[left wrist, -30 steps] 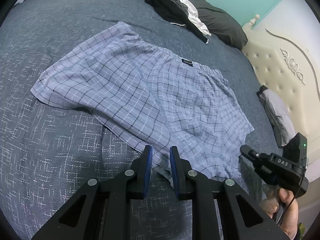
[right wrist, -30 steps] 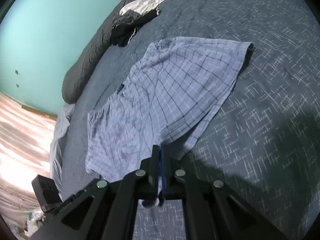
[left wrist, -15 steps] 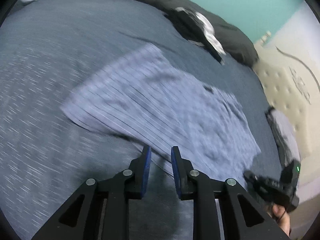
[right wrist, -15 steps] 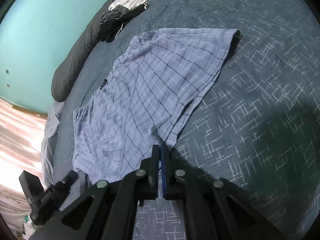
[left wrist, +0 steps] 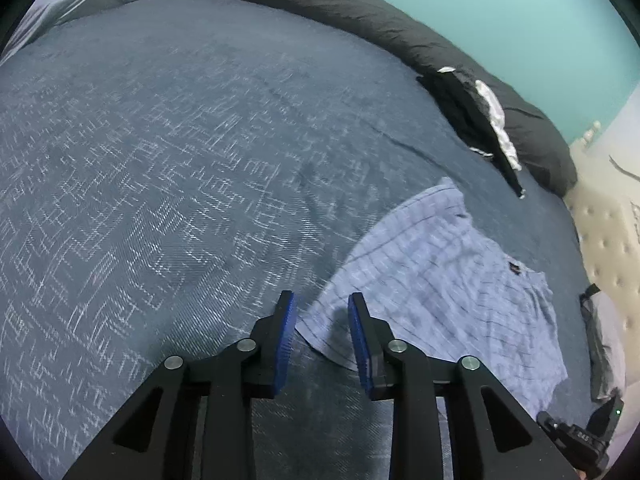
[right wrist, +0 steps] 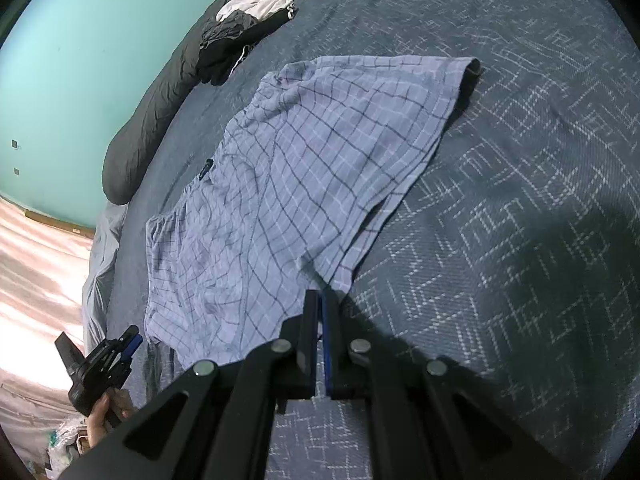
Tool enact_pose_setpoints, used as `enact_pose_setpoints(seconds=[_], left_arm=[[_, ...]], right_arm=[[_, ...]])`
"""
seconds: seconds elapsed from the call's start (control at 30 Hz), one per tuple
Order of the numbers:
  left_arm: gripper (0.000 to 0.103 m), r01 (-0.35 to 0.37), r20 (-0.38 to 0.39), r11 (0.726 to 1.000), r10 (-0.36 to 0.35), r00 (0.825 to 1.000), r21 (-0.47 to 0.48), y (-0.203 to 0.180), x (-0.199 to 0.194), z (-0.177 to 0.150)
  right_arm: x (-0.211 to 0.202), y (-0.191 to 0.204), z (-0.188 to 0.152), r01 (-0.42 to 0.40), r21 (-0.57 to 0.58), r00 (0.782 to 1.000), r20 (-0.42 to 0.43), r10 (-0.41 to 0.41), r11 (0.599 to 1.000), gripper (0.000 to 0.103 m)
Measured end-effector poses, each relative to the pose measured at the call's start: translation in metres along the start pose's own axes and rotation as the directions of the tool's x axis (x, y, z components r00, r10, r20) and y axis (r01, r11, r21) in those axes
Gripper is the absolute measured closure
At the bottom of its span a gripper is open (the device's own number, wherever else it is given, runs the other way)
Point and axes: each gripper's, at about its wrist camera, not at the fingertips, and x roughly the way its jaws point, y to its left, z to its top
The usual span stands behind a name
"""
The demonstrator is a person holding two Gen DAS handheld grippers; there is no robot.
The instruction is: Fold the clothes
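Only R wrist view shows hand (right wrist: 105, 410) beside shorts (right wrist: 296, 184).

Pretty big bed with a dark blue bedspread (left wrist: 168, 168) covered in scratchy white line patterns. Long charcoal bolster pillow (left wrist: 360, 12) runs along the far edge, right up against a flat turquoise wall (right wrist: 88, 40). Cream tufted headboard (left wrist: 608, 232) off to one side, and pinkish bright-lit flooring (right wrist: 36, 280) beyond the bed's edge.
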Motion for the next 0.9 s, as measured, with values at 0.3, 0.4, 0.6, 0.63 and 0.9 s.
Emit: enact_pose_setpoints(seconds=[0.3,0.4,0.6,0.63,0.9], left_arm=[[0.070,-0.011,-0.027,1.000,0.011,1.000,0.021,-0.008,0.016,-0.003],[0.086,-0.008,-0.024,1.000,0.008,1.000,0.023,-0.010,0.016,-0.003],[0.098,0.003,0.039,1.000,-0.004,0.999,0.023,-0.015,0.002,-0.003],[0.098,0.004,0.051,1.000,-0.005,0.999,0.024,-0.016,-0.002,-0.002],[0.098,0.003,0.069,0.999,0.000,0.998,-0.032,-0.005,-0.005,-0.001]], right_arm=[[-0.001,-0.002,0.002,-0.021,0.013,1.000,-0.003,0.021,1.000,0.101],[-0.003,-0.003,0.003,-0.028,0.014,1.000,-0.002,0.028,1.000,0.101],[-0.008,-0.009,0.008,-0.029,0.040,1.000,0.012,0.029,0.999,0.101],[-0.009,-0.010,0.009,-0.030,0.043,0.999,0.015,0.030,0.999,0.101],[-0.016,-0.017,0.014,-0.021,0.065,0.998,0.056,0.018,0.998,0.101]])
